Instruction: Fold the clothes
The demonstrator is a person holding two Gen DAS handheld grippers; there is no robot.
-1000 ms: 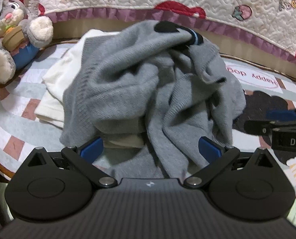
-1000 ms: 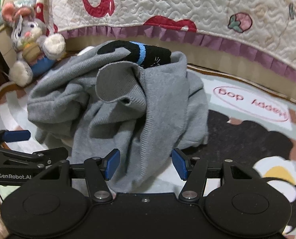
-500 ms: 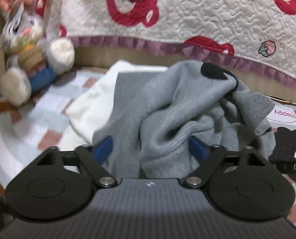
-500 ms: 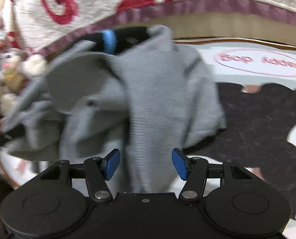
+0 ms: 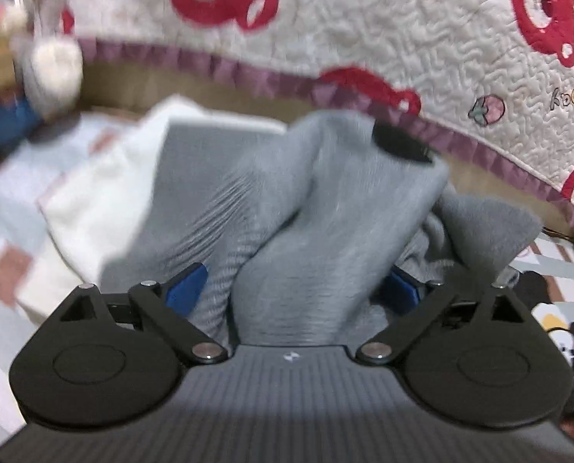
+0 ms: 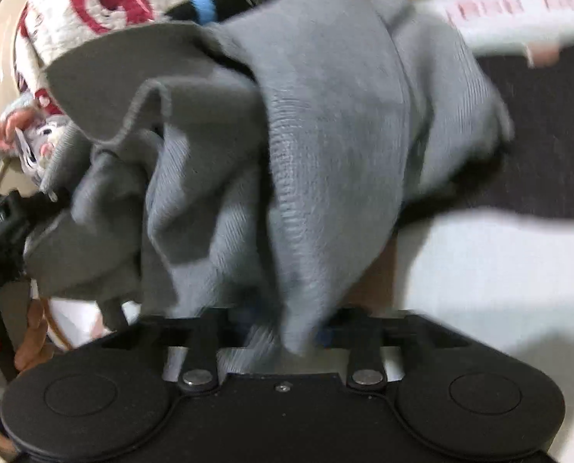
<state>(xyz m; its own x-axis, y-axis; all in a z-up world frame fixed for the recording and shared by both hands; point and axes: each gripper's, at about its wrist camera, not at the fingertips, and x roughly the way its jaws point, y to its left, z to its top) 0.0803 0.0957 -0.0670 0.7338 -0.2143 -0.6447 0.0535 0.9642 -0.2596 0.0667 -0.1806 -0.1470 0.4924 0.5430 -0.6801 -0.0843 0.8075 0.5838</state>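
Both views are pretty motion-blurred, worst at the left edge and lower right. Even indoor light, soft shadows, fisheye bending the edges, no real glare.

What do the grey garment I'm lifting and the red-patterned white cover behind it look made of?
Grey garment: soft knit, likely wool or cotton blend; fine ribbed rows show, matte. Red-patterned white cover: quilted cloth, puckered wavy stitching, purple ruffled trim.

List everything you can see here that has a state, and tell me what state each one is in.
grey sweater: crumpled, bunched between both grippers.
left gripper: open, sweater between its fingers.
right gripper: shut on the sweater.
white garment: lying under the sweater, partly covered.
plush rabbit: mostly hidden behind the sweater.
quilt: hanging down behind the clothes.
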